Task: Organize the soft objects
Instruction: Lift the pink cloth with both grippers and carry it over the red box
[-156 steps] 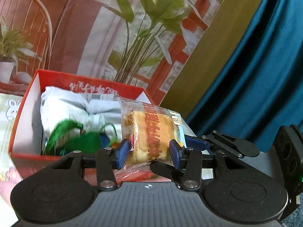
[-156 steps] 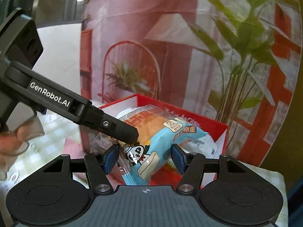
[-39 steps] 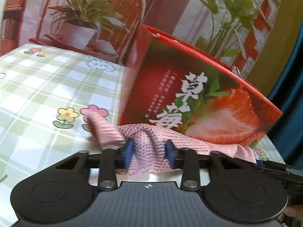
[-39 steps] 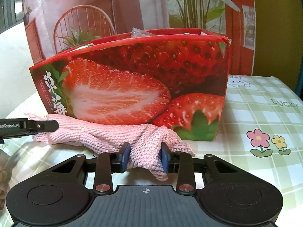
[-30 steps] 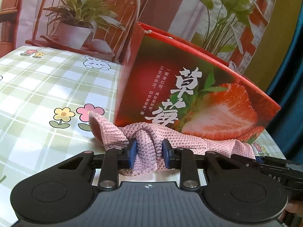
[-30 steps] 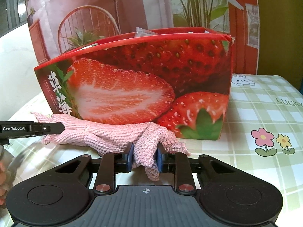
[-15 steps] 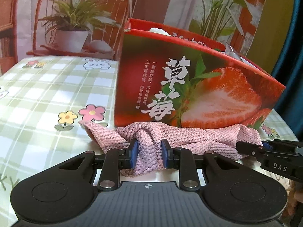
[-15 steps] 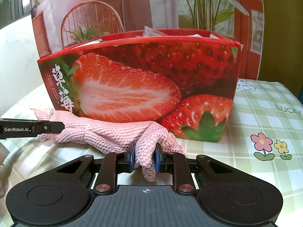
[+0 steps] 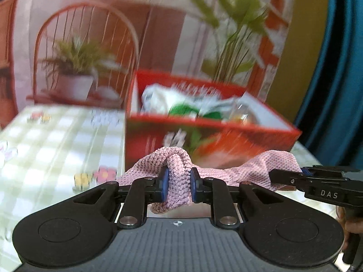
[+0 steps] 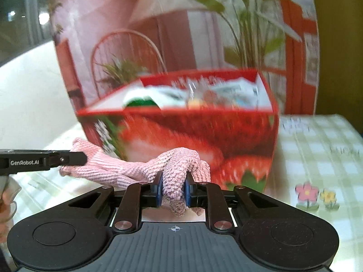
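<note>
Red strawberry box [image 9: 204, 136] holds white [image 9: 163, 99] and green [image 9: 181, 108] soft items.

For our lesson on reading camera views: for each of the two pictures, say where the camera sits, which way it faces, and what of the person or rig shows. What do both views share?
Left wrist: sits on the left gripper, facing the red box; its jaws are closing on the pink cloth; the right gripper enters at right.
Right wrist: sits on the right gripper, facing the box's strawberry side; pads pinch the cloth; the left gripper enters at left.
Shared: cloth, box, checked tablecloth.
</note>
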The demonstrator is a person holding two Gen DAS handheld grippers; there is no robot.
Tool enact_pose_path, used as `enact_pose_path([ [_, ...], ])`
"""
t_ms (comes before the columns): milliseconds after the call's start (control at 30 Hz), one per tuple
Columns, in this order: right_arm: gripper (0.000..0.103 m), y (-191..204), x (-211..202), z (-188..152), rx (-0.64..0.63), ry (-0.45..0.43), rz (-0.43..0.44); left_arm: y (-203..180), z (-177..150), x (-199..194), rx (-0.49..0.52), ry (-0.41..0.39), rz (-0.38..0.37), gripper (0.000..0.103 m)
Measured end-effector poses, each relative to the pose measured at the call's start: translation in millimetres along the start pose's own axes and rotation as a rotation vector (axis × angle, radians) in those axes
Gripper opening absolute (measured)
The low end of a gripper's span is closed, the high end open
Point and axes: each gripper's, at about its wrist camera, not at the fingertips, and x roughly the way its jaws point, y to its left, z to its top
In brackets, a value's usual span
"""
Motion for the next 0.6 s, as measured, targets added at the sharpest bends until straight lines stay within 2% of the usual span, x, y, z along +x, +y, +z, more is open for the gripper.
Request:
enact_pose_path([
  [167, 0.016, 5, -27, 34, -0.064, -0.068, 0.031, -11, 32, -21, 0.043, -0.078, -0.014, 0.020],
  [367, 0.016, -2, -38, 86, -0.036, -0.144, 0.024, -28, 72, -8, 0.075, -0.147, 0.004, 0.020],
  [467, 0.016, -8, -23, 104, -0.044, -0.140, -0.019, -33, 86, 15, 0.068, -0.110, 0.009, 0.020],
  [600, 0.016, -26, 12, 111, 0.031, -0.037, -0.058, -32, 95, 58, 0.059, 0.016, -0.001, 0.020],
])
